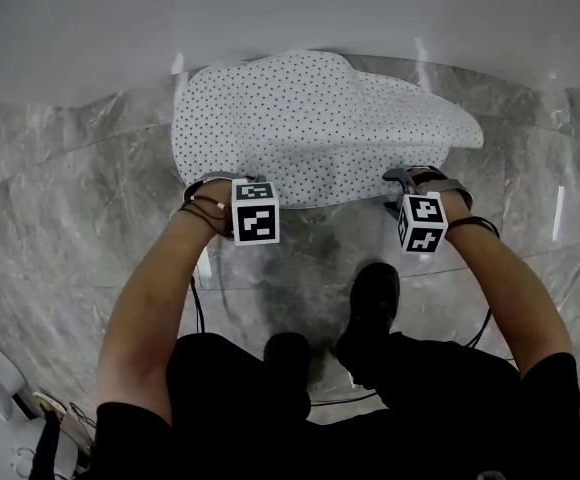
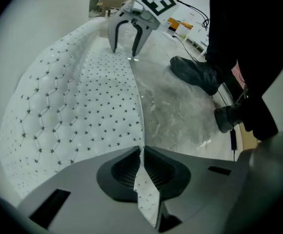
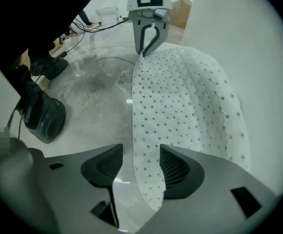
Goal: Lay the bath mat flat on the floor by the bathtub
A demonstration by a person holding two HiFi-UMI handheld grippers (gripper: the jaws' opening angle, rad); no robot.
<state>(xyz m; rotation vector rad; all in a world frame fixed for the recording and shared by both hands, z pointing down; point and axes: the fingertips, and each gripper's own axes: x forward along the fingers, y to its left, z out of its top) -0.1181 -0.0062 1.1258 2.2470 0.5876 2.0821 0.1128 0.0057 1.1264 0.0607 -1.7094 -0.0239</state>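
Observation:
A white bath mat (image 1: 310, 118) dotted with small black stars lies humped on the grey marble floor (image 1: 70, 218), against the white bathtub wall (image 1: 270, 18). My left gripper (image 1: 220, 180) is at the mat's near left edge. In the left gripper view its jaws are shut on a fold of the mat's edge (image 2: 142, 177). My right gripper (image 1: 402, 180) is at the near right edge. Its jaws stand open in the right gripper view, with the mat's edge (image 3: 144, 174) hanging between them against the right pad (image 3: 173, 167) and a gap at the left pad.
The person's black shoes (image 1: 370, 303) stand on the floor just behind the grippers. Black cables (image 1: 198, 308) trail back from both wrists. White equipment (image 1: 0, 408) sits at the lower left. A cardboard box (image 3: 181, 8) stands beyond the mat's far end.

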